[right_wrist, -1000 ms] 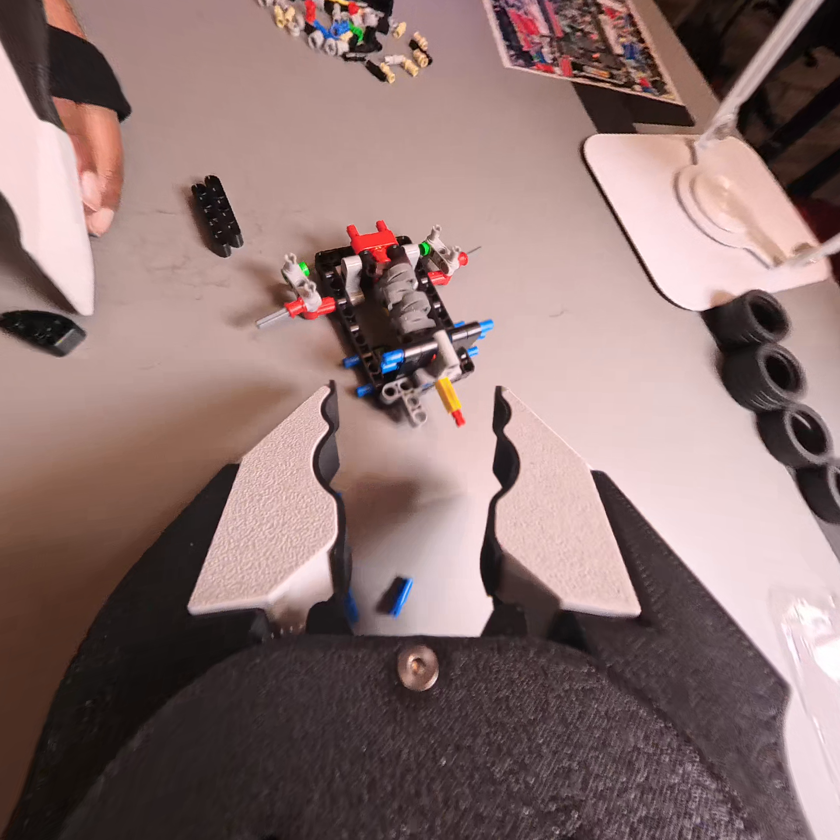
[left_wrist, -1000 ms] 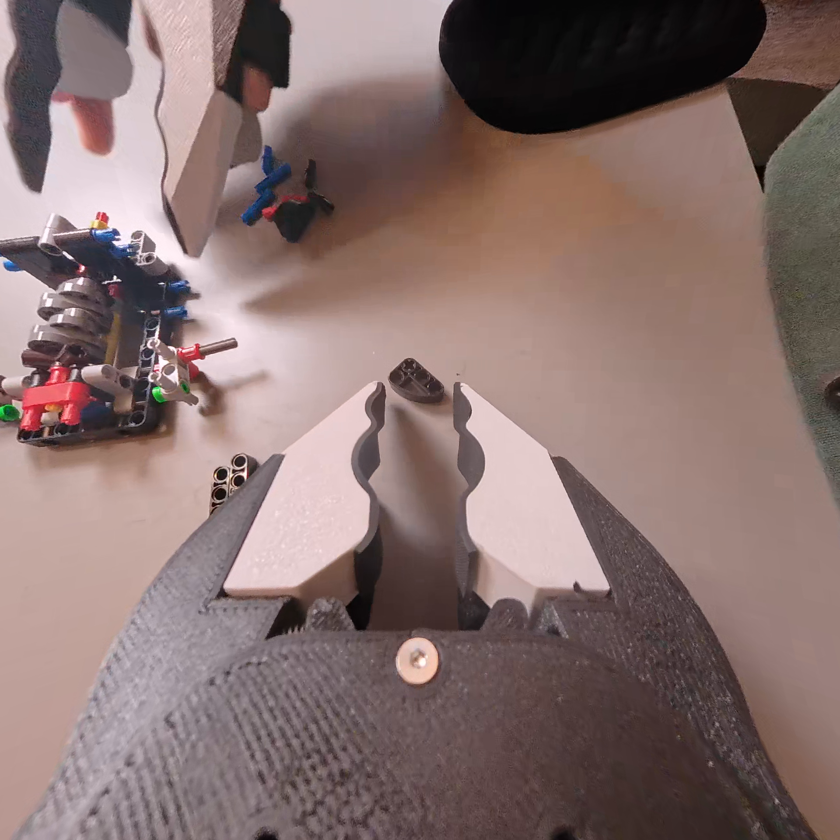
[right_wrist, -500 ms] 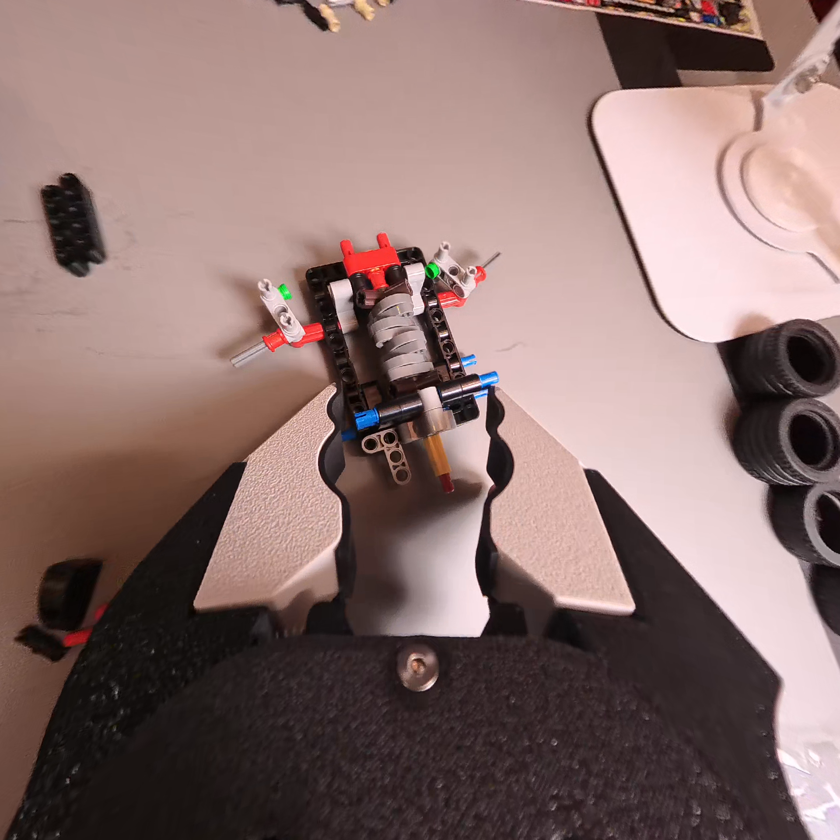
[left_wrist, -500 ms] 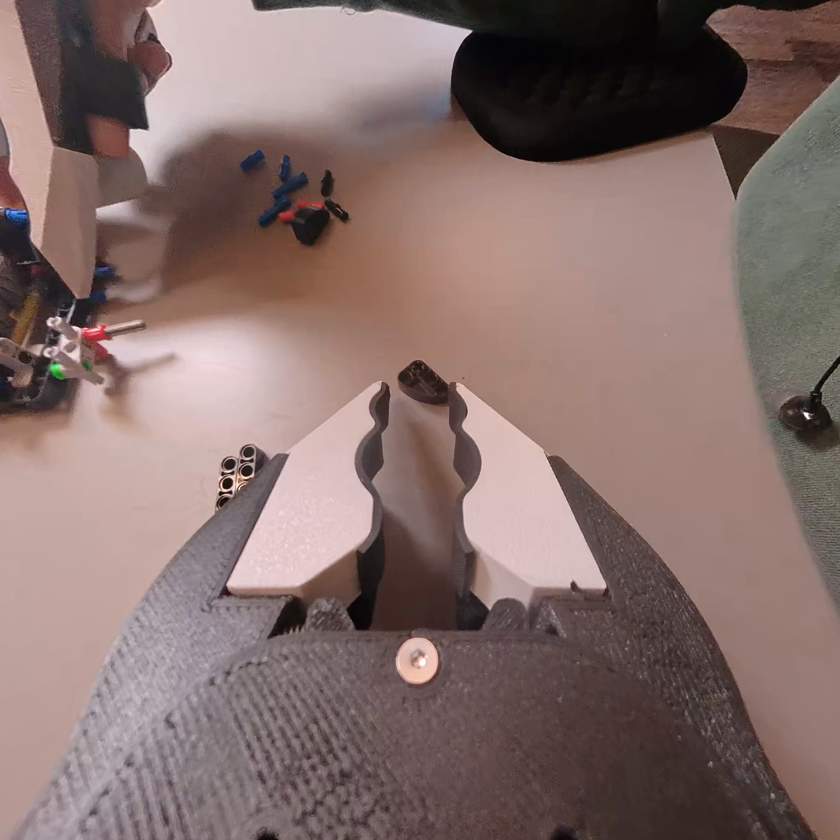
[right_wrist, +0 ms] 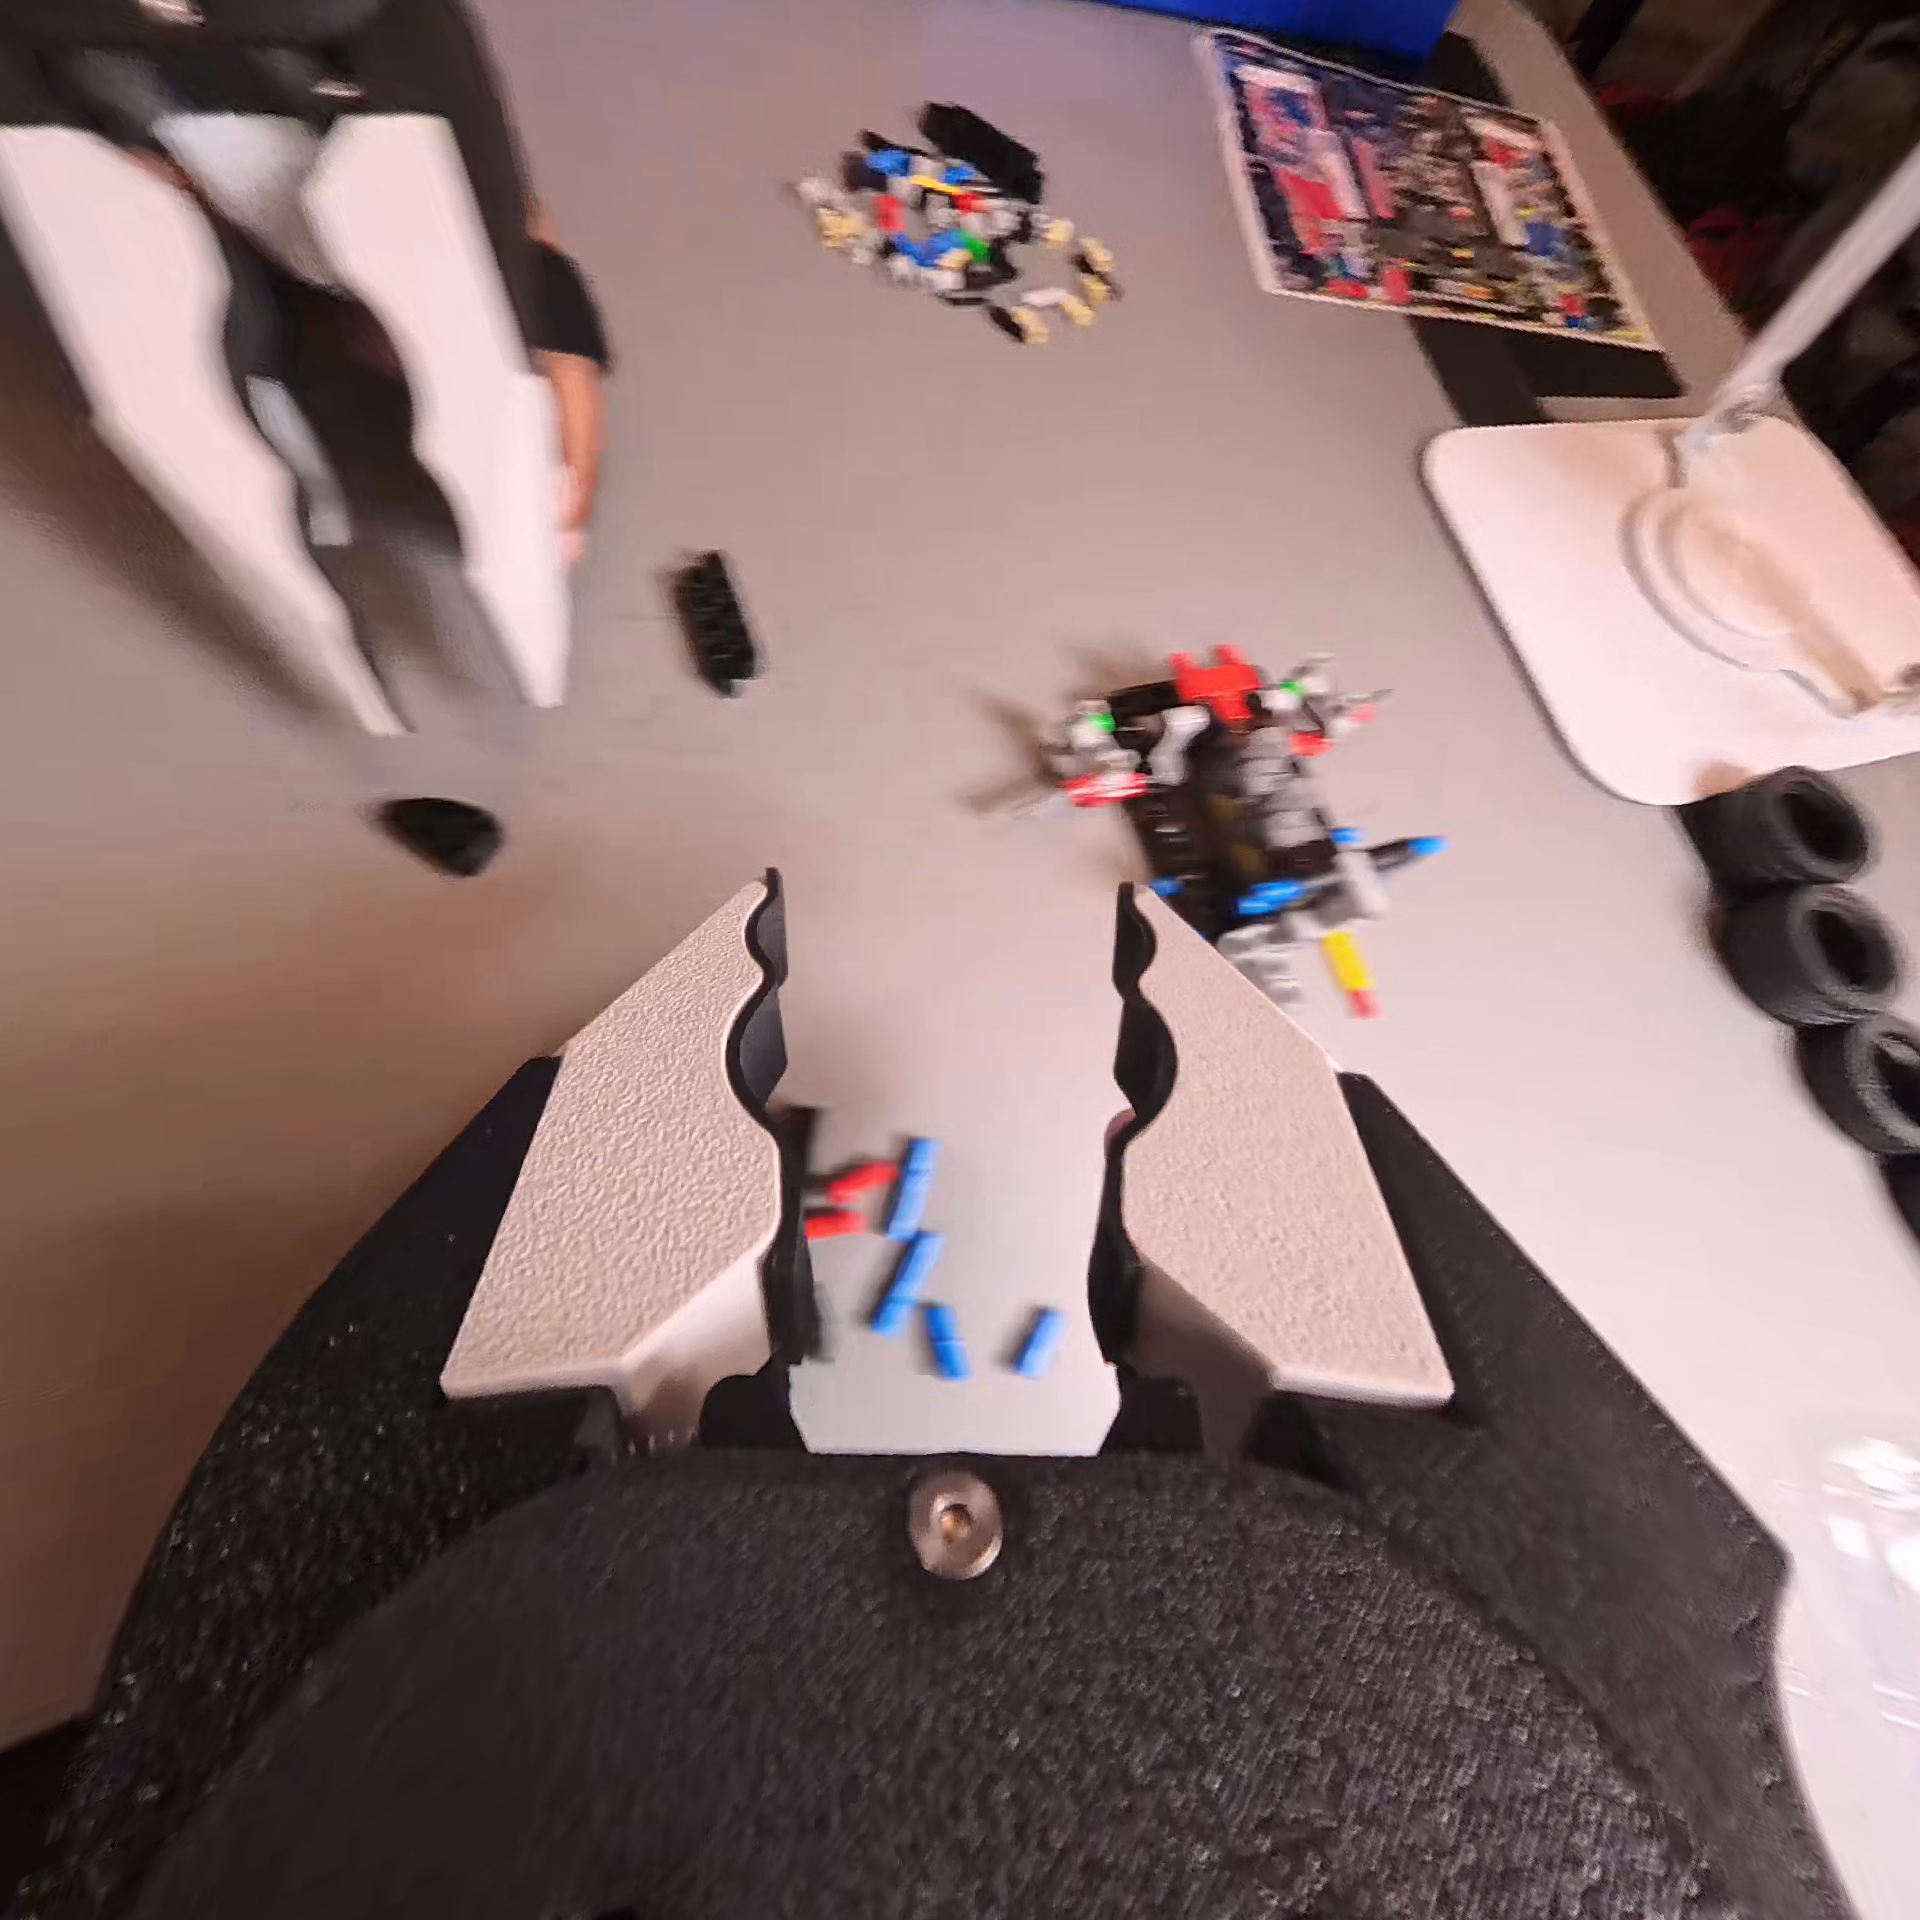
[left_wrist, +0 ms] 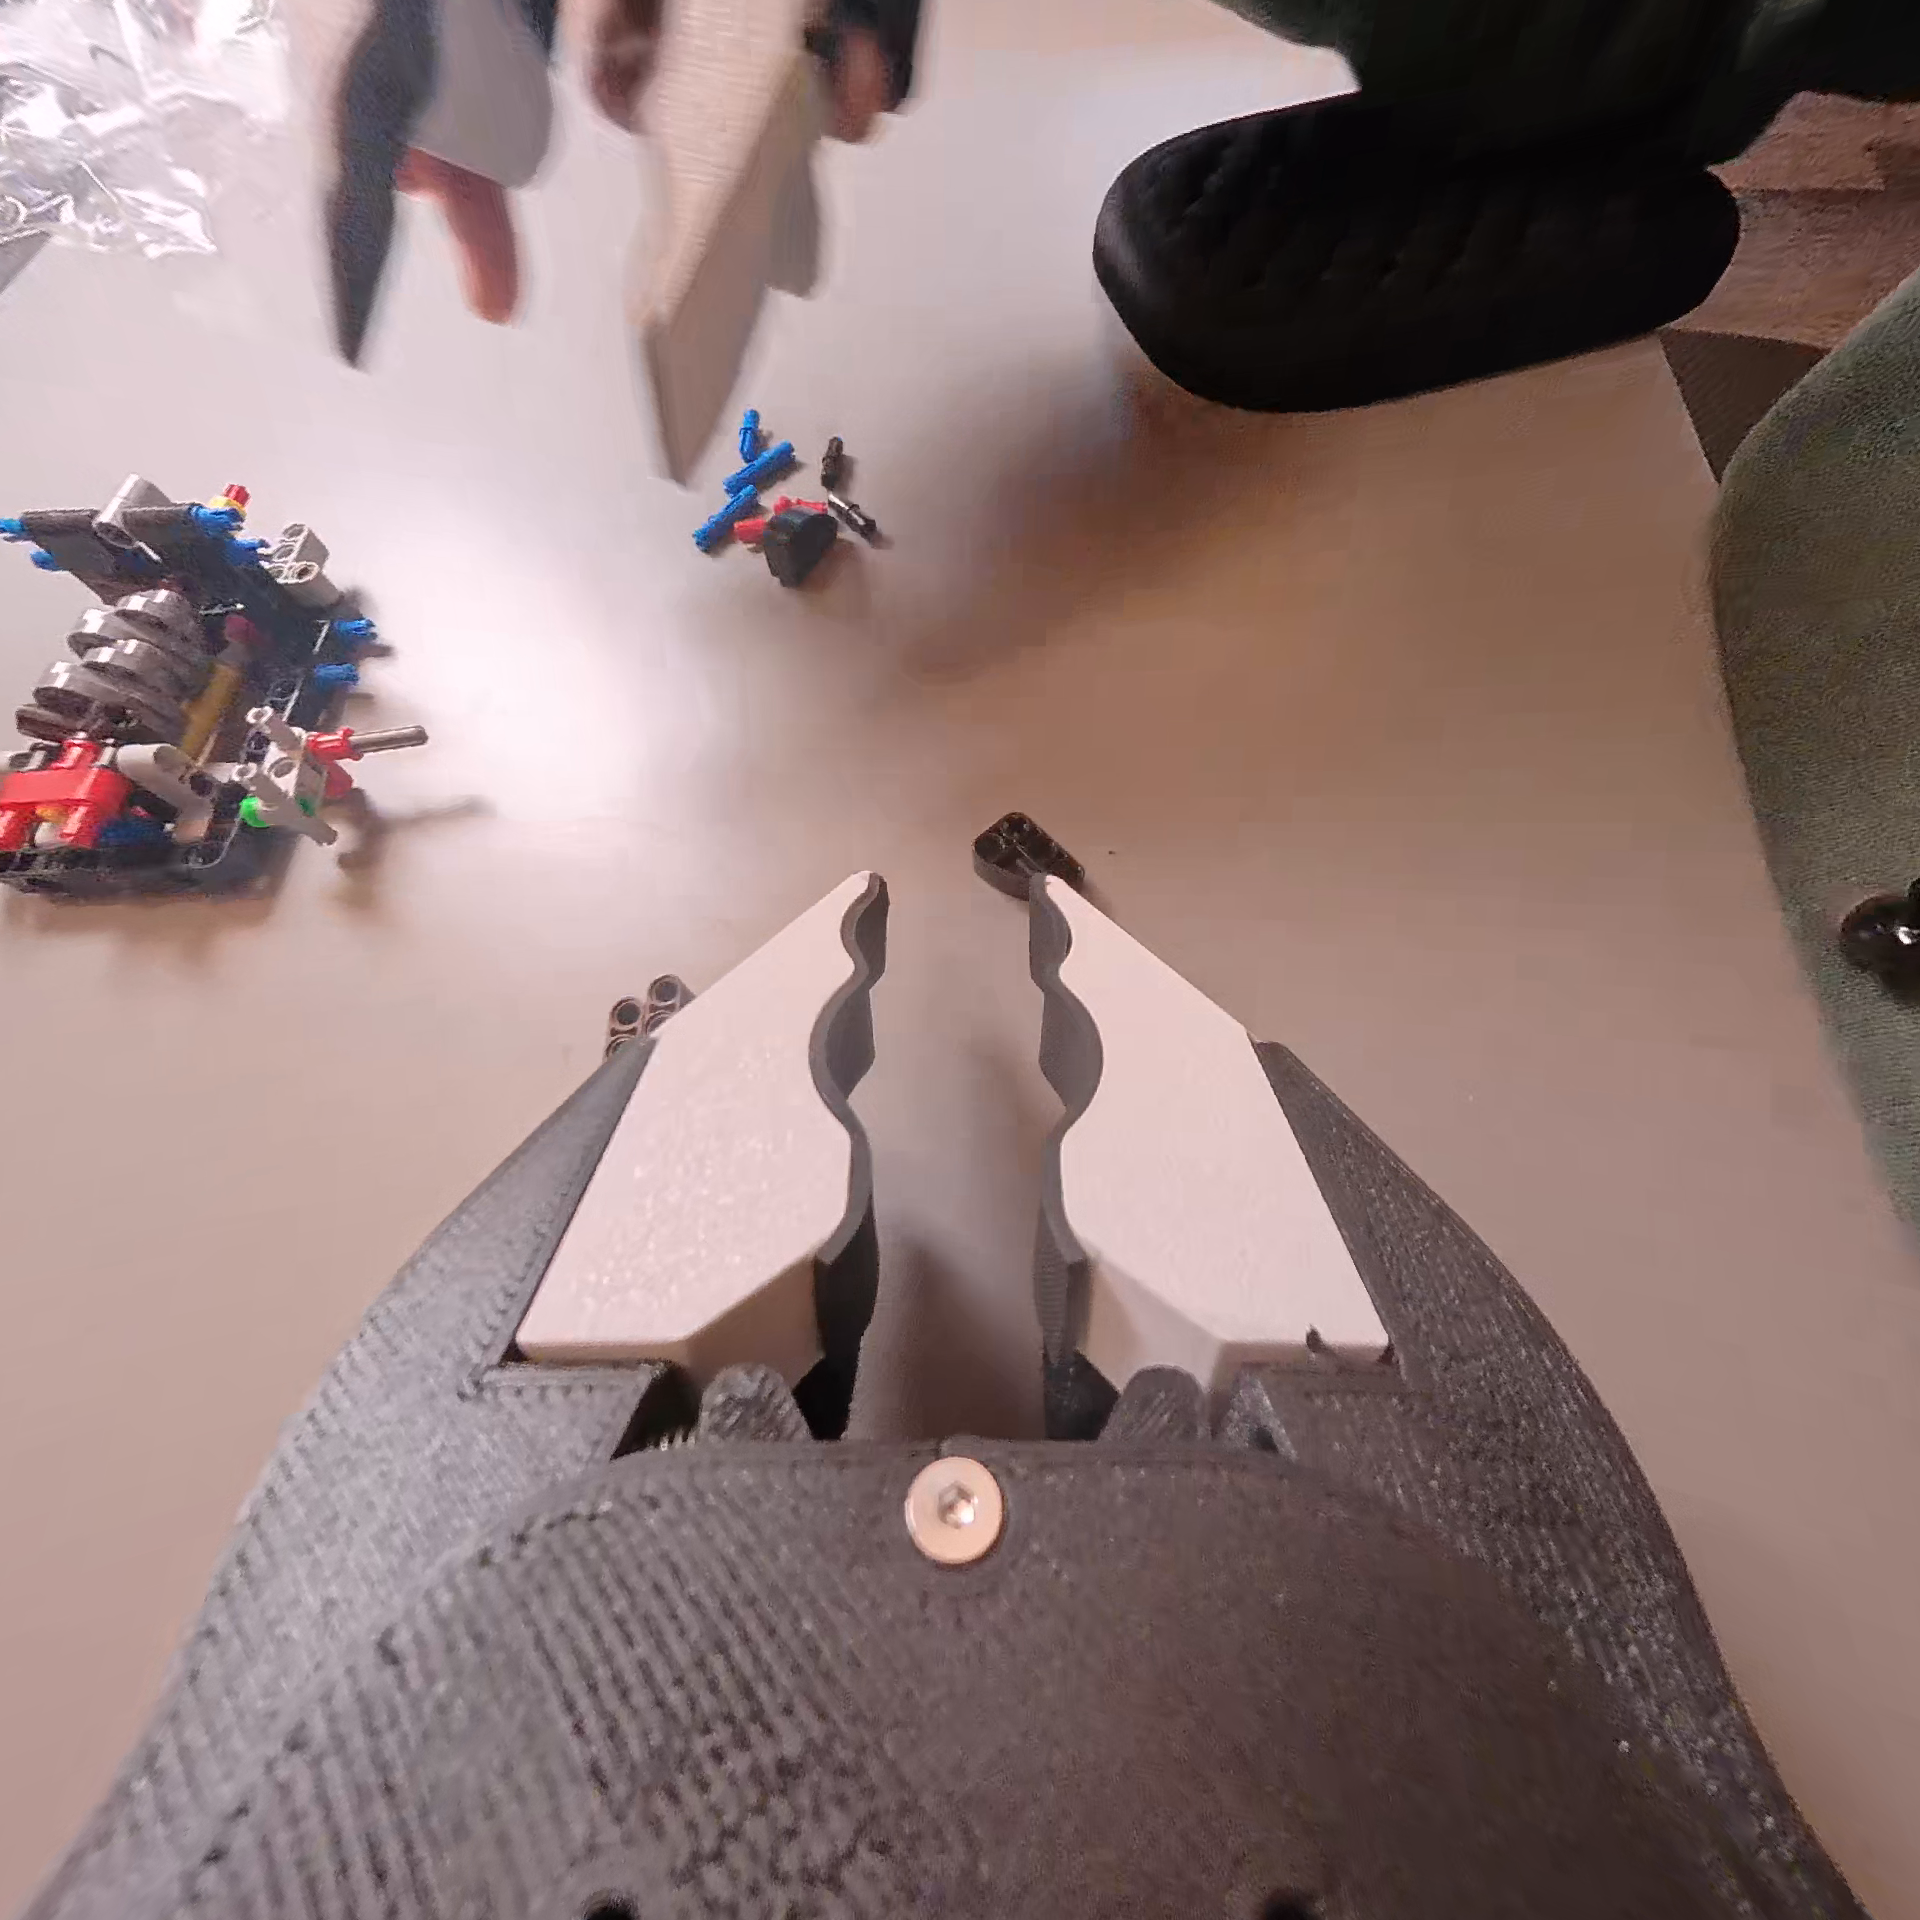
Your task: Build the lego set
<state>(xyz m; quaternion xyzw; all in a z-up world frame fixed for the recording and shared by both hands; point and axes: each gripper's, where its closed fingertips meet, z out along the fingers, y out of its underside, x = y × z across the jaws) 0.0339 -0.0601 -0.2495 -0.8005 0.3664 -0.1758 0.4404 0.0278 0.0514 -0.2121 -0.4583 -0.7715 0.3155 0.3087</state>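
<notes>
We hold the left gripper with jaws apart, empty, its right tip just beside a small dark rounded lego piece; the part-built black, red and grey lego chassis lies beside our right gripper, whose jaws gape over loose blue pins on the pale surface

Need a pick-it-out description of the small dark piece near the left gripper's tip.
Start at the half-built chassis on the table, then go right to the left gripper. The small dark rounded-triangular piece lies flat just beyond its right fingertip. Unlike the blue and red pins farther off, it lies alone and has holes on top.
</notes>
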